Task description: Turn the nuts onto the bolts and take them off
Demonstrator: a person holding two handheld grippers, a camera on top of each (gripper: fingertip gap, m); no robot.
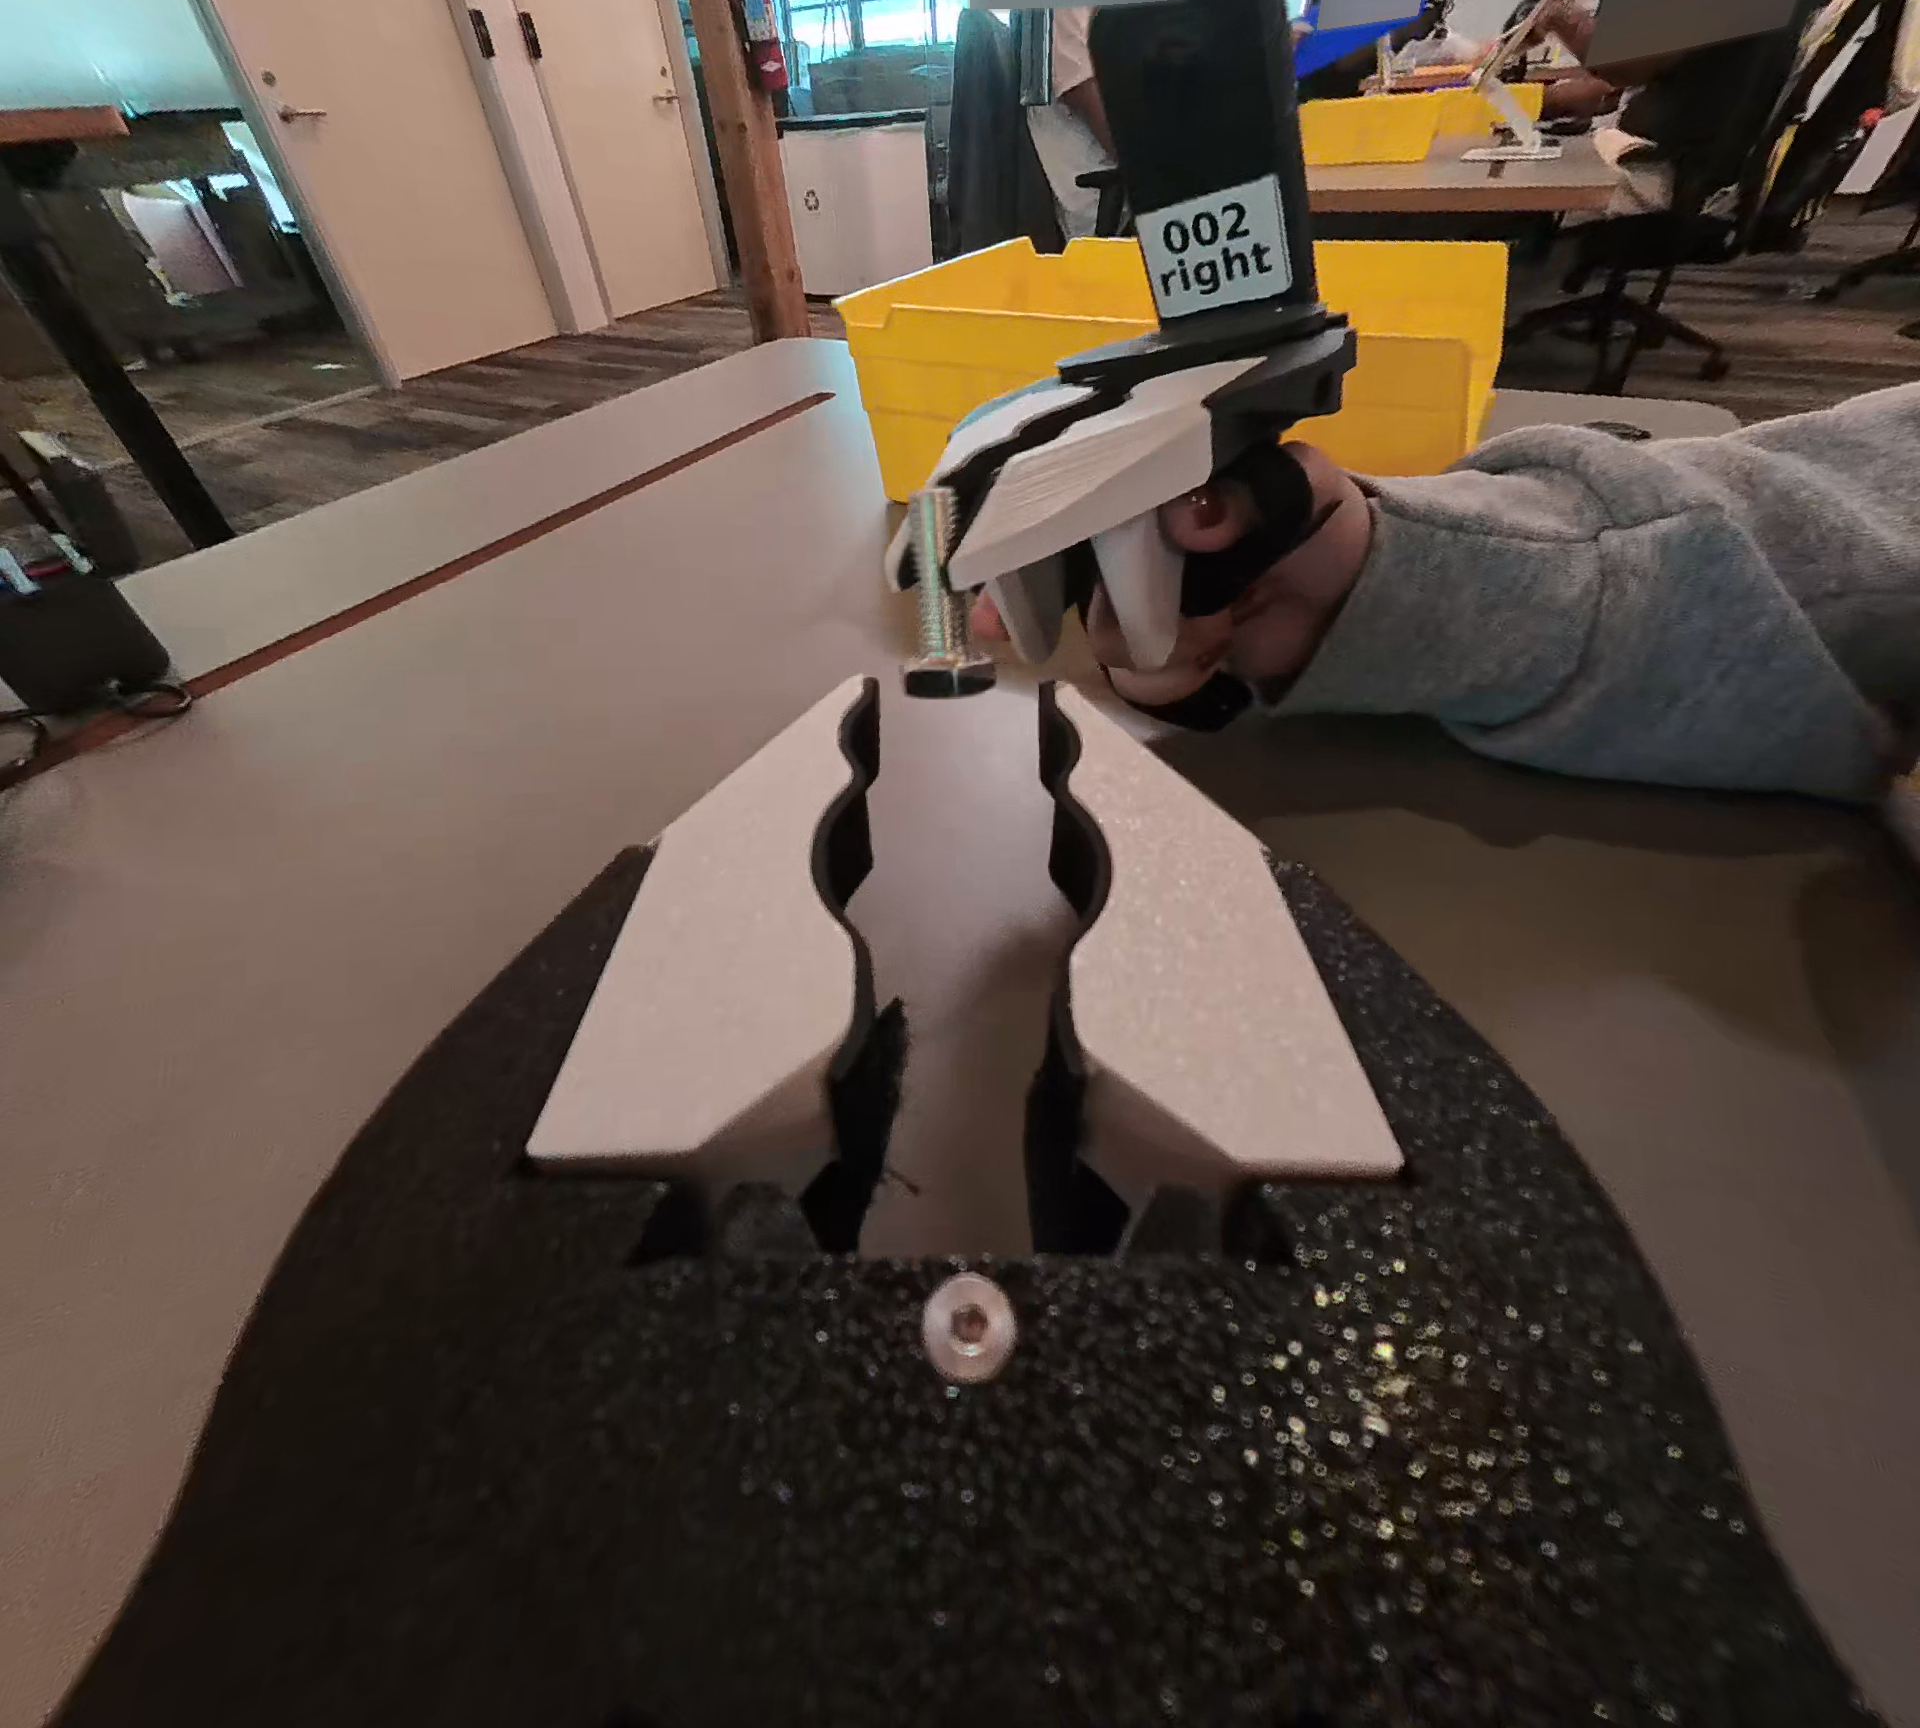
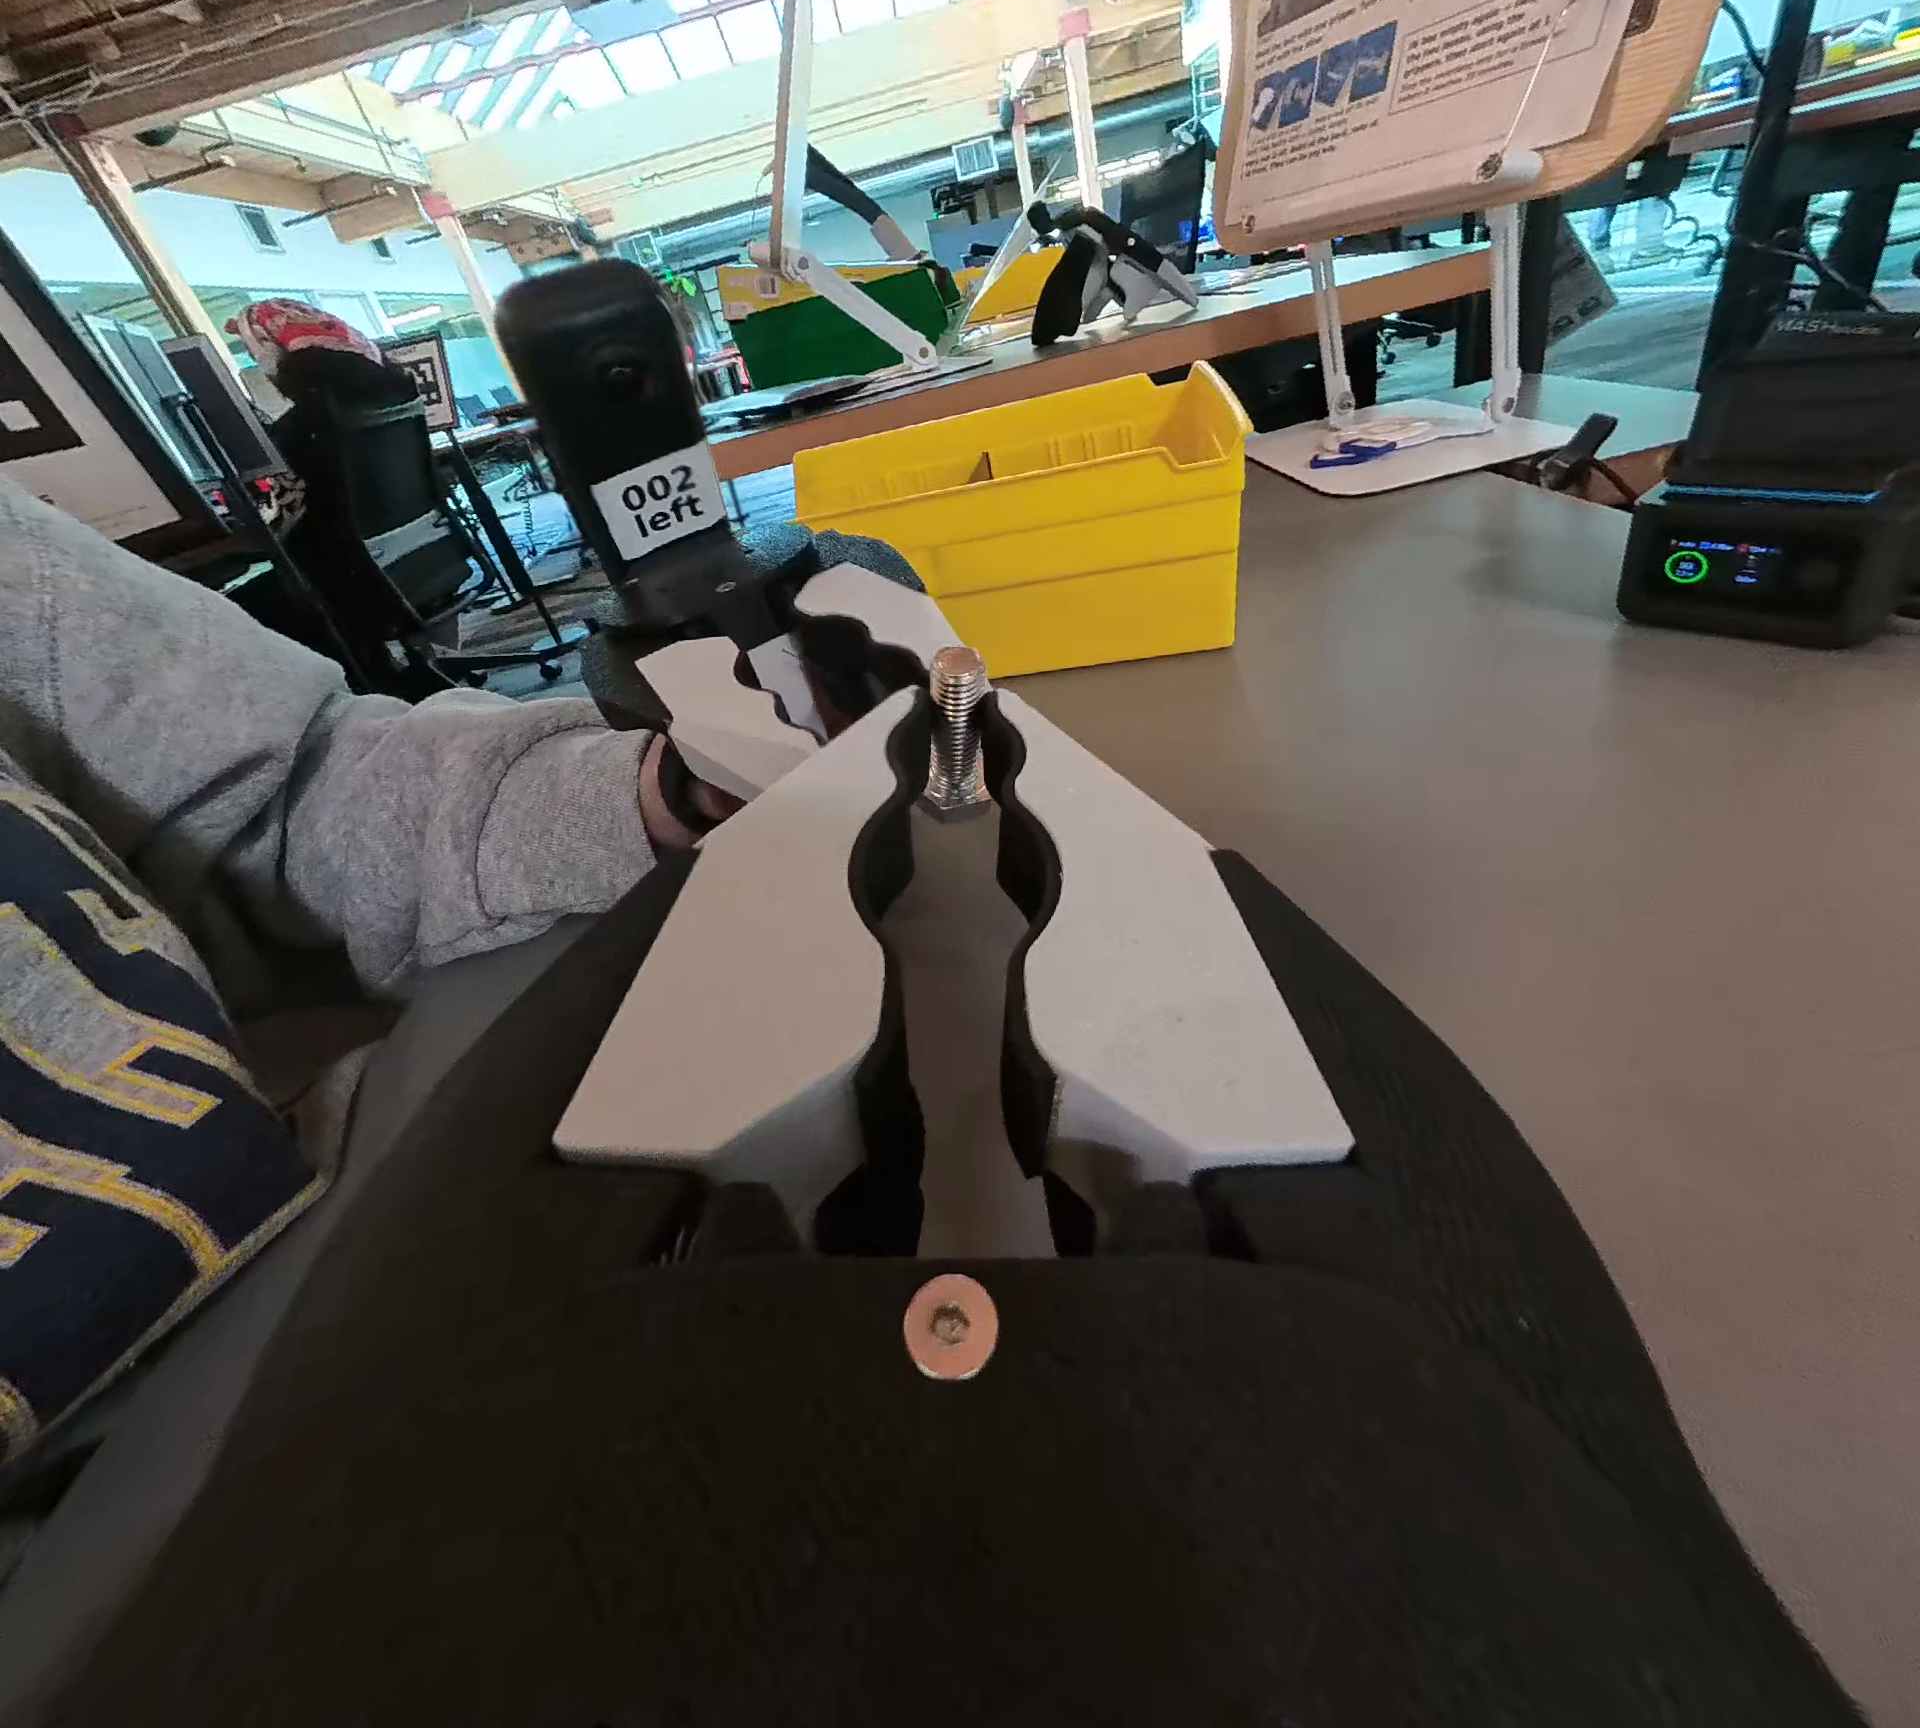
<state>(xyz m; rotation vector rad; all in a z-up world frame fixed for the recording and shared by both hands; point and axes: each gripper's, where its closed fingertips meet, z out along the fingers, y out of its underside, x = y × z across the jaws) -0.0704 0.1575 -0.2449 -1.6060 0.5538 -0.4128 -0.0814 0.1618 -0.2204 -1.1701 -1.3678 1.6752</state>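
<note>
Upright between right gripper [image 2: 954, 743] fingertips: silver bolt [image 2: 956, 733], hex head down, threaded end up, fingers narrowed onto shank. From left wrist view, same bolt [image 1: 940, 598] hangs head-down just above grey table [image 1: 416, 847], head not clearly touching surface. Left gripper [image 1: 958, 712] fingers moderately apart, nothing between them, tips just before bolt head. Yellow bin [image 2: 1029, 525] behind both grippers on table. Grey sleeve [image 1: 1621, 598] lies along tabletop. No nut visible on bolt.
</note>
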